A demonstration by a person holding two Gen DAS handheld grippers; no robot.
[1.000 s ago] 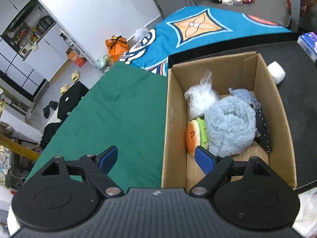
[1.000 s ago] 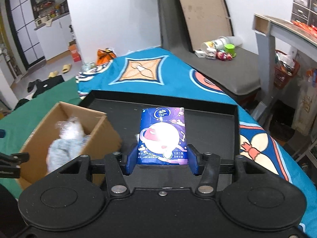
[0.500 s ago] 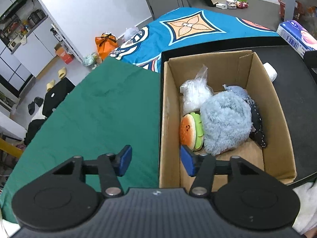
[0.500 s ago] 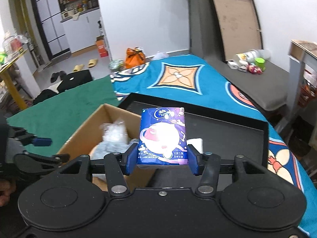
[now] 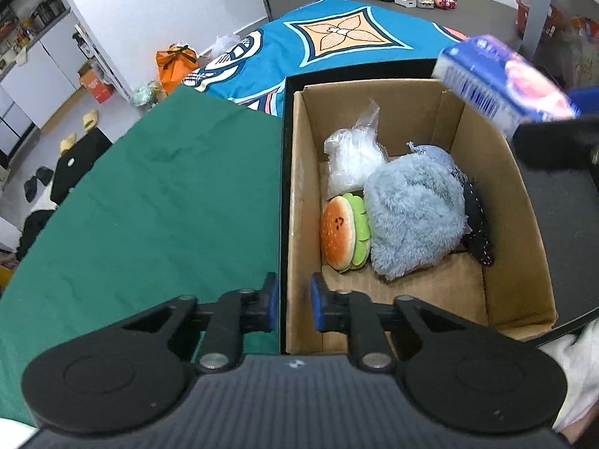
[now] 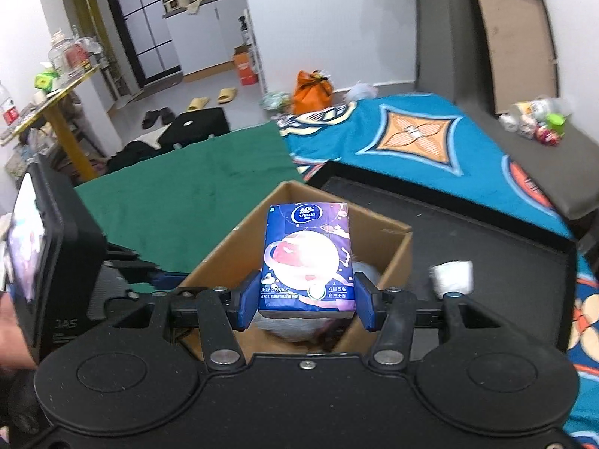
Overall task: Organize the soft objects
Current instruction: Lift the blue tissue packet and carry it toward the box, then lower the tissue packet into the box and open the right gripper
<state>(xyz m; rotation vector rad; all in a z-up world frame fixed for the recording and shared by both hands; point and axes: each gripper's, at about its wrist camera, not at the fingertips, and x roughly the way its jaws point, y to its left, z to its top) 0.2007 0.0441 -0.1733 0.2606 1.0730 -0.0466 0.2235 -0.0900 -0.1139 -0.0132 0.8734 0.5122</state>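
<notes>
An open cardboard box holds a burger plush, a fluffy blue plush, a clear plastic bag and a dark dotted cloth. My left gripper is shut on the box's near left wall, one pad on each side of it. My right gripper is shut on a blue tissue pack and holds it in the air above the box. In the left wrist view the tissue pack hangs blurred over the box's far right corner.
The box stands on a black tray, where a white roll lies to its right. A green cloth covers the surface left of the box, a blue patterned mat lies beyond. A hand holds the left device.
The left jaws have closed from wide open onto the box's left wall. The right gripper has carried the tissue pack leftward from over the tray to above the box.
</notes>
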